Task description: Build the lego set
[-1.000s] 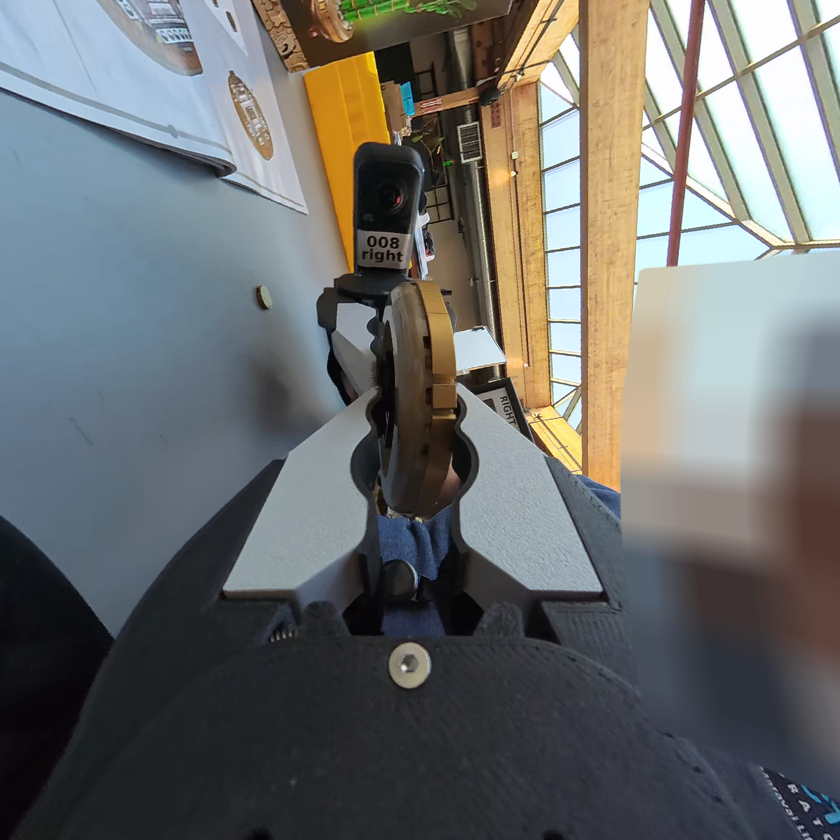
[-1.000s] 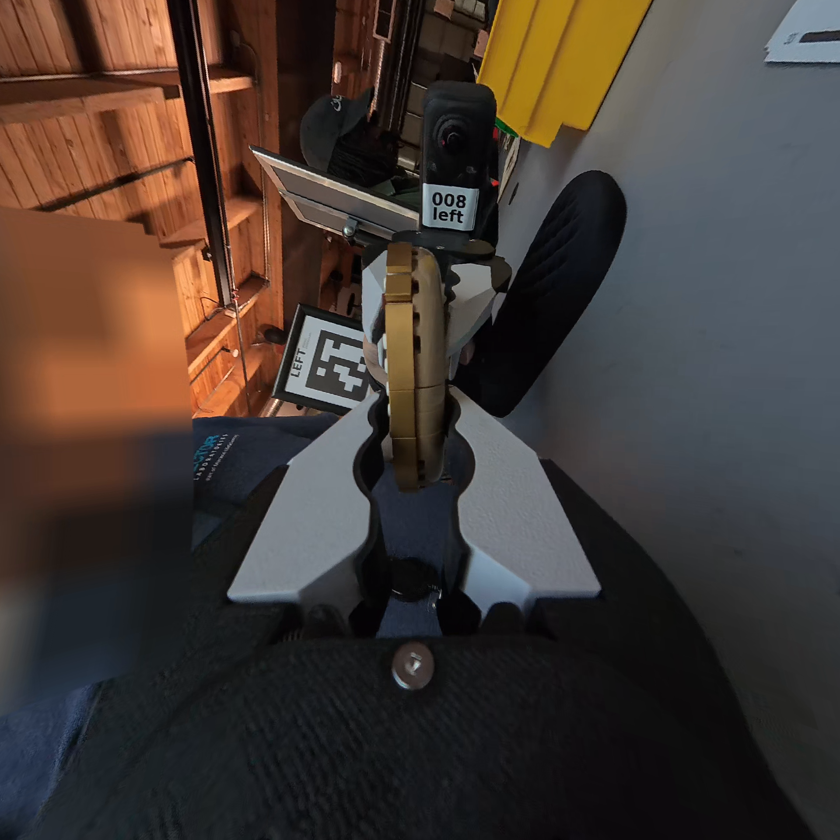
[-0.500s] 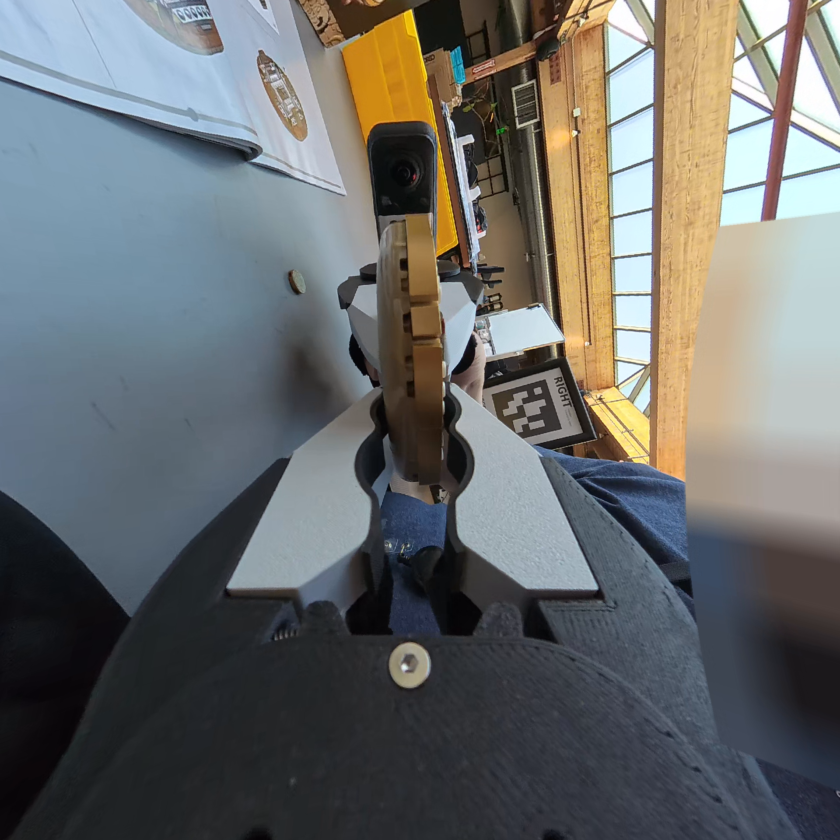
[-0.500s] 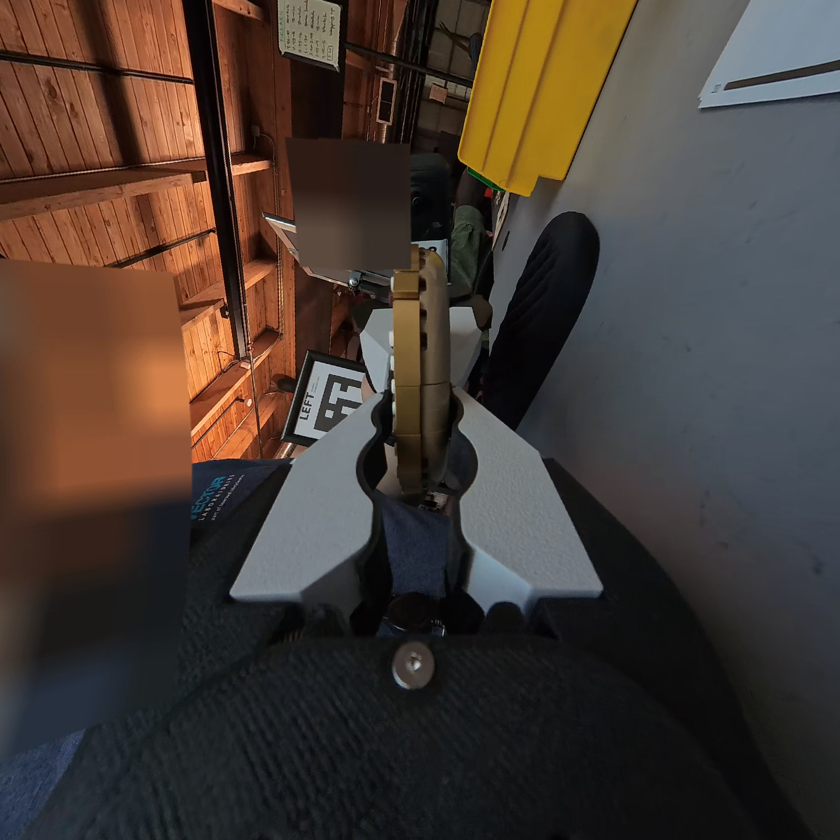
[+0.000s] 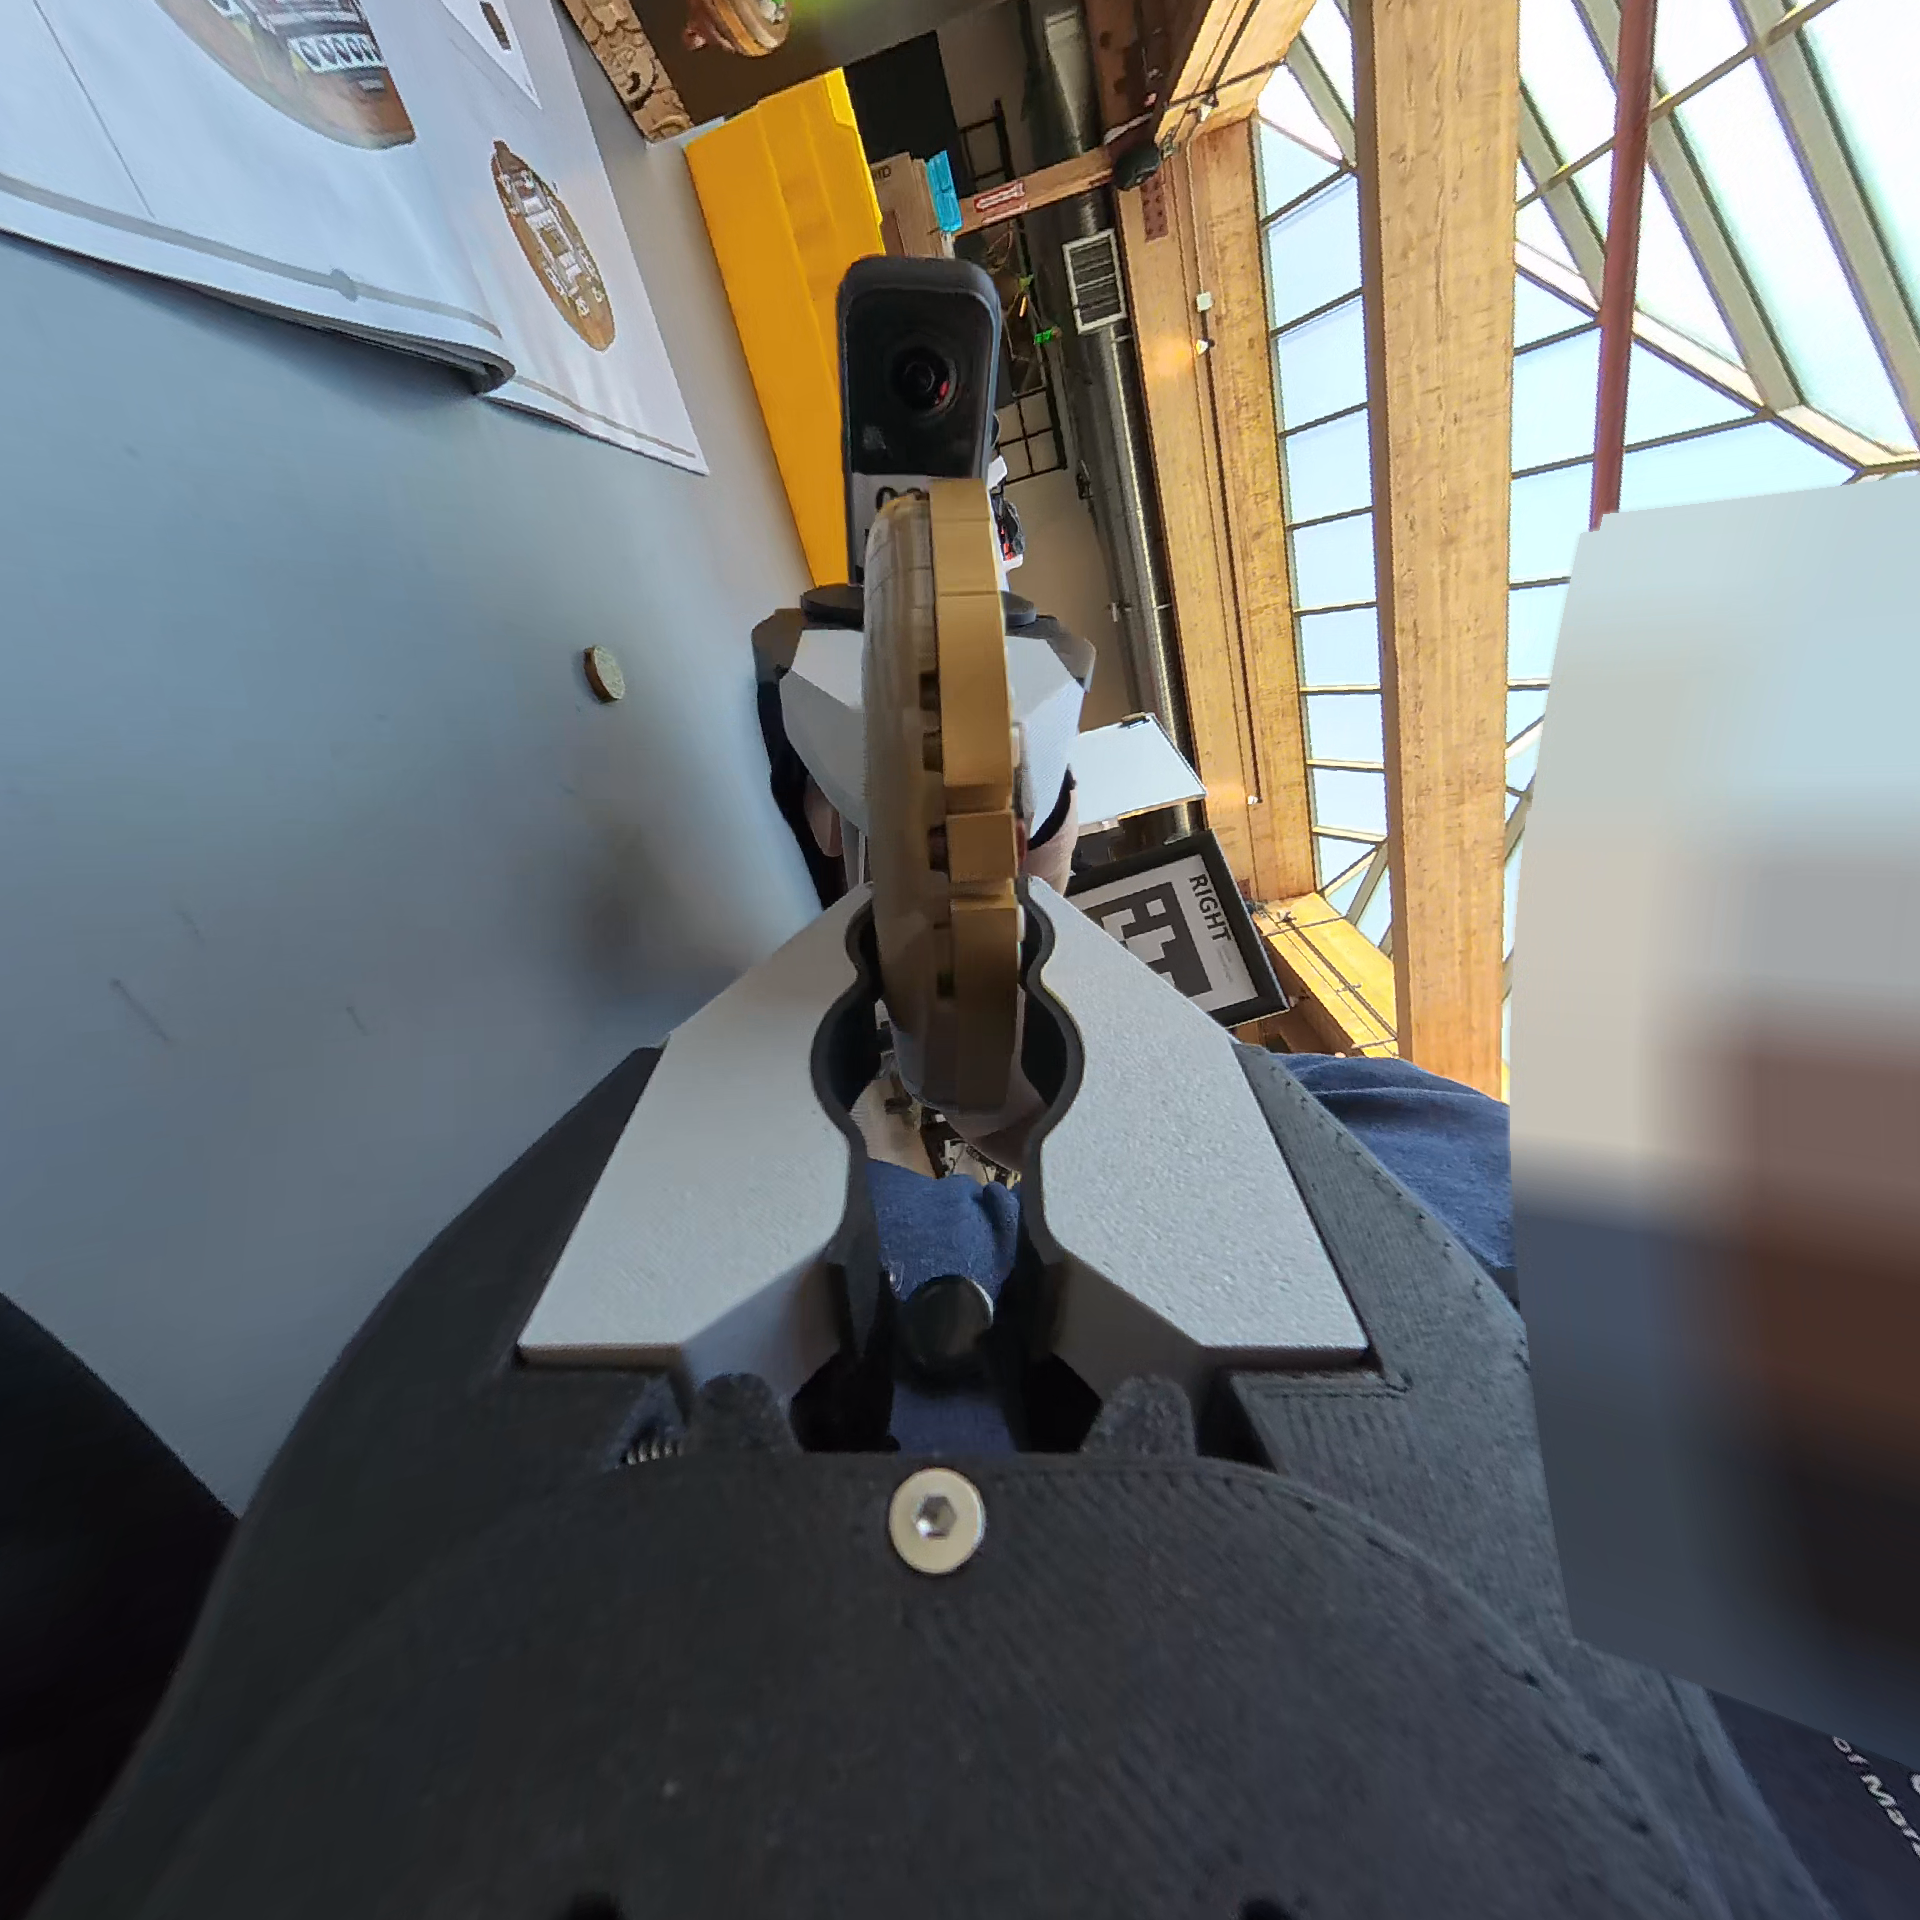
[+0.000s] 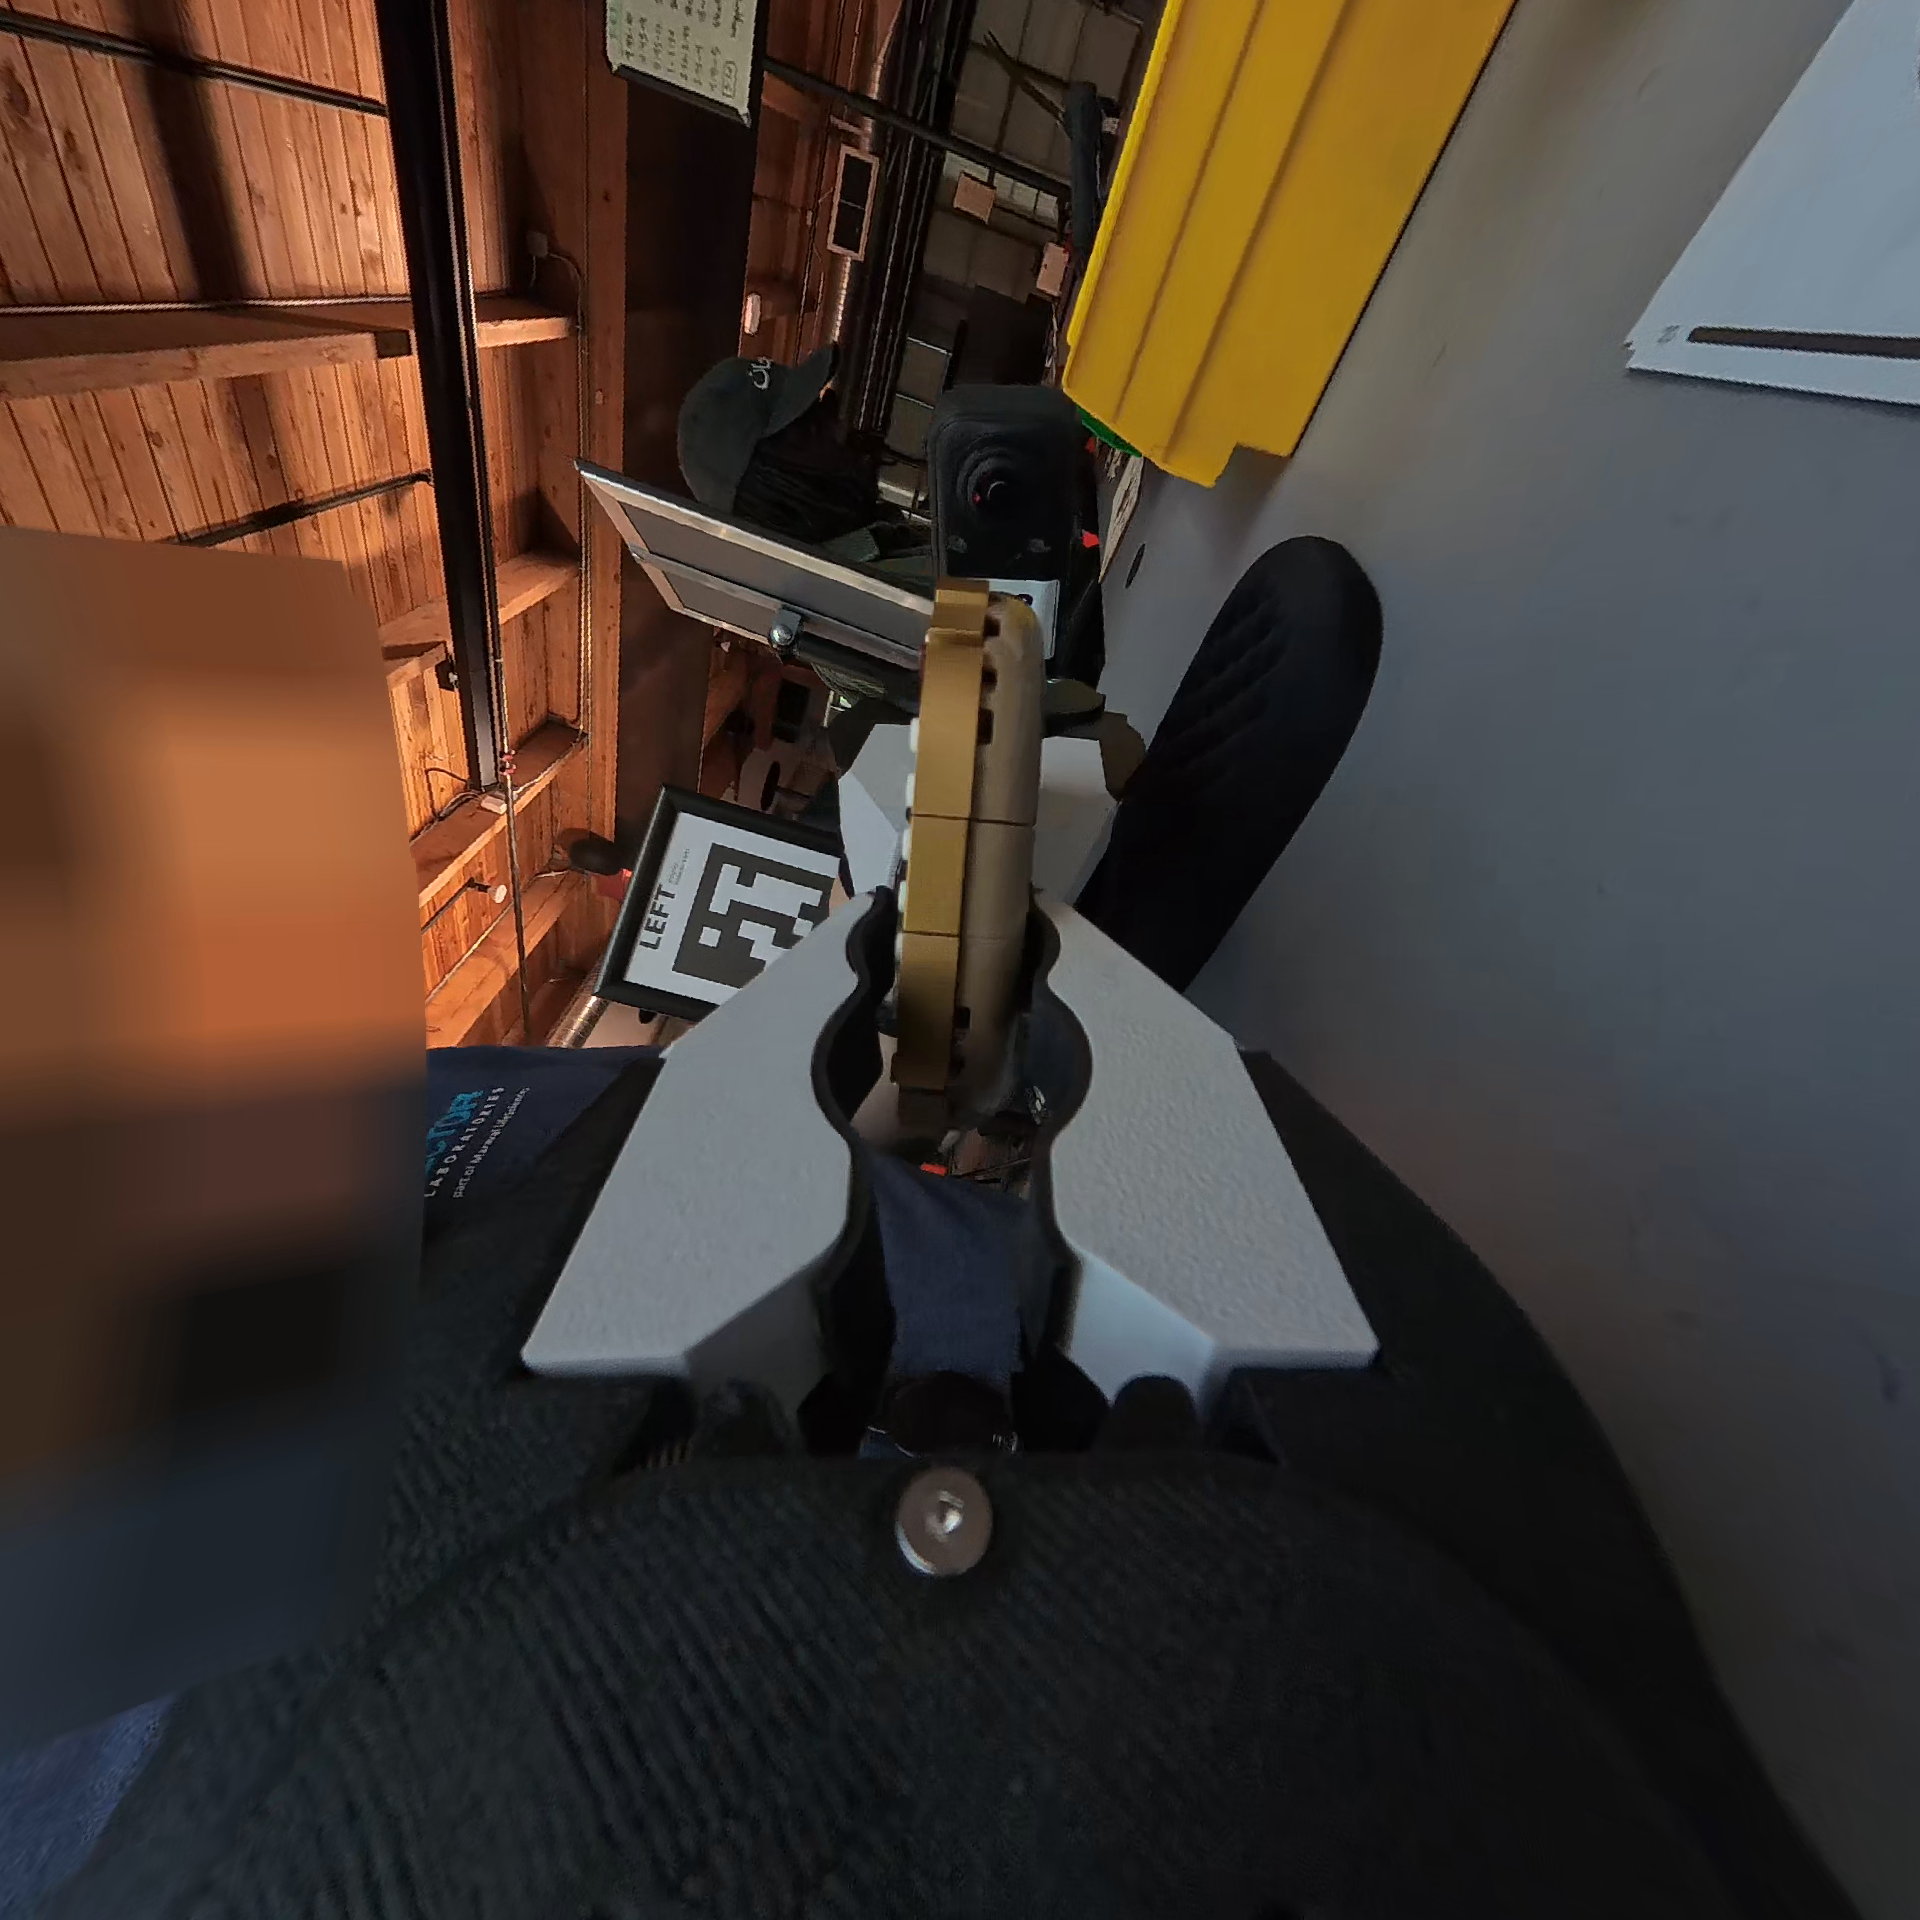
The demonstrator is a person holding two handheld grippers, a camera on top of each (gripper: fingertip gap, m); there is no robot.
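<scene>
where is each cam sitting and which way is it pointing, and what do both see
Left wrist view: sits on the left gripper, looks along its fingers at the gold lego disc with the right gripper opposite; grey table on the left, a blue sleeve below.
Right wrist view: sits on the right gripper, faces back at the left gripper; a black sleeve shows, table on the right.
Shared: the disc, clamped edge-on by both grippers, and the yellow bin.

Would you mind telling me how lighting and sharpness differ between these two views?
Left wrist view: bright daylight from skylight windows, round gold-and-tan lego disc sharp, grey table evenly lit. Right wrist view: dimmer, warm wooden wall, disc sharp. Both have an added blur patch.
</scene>
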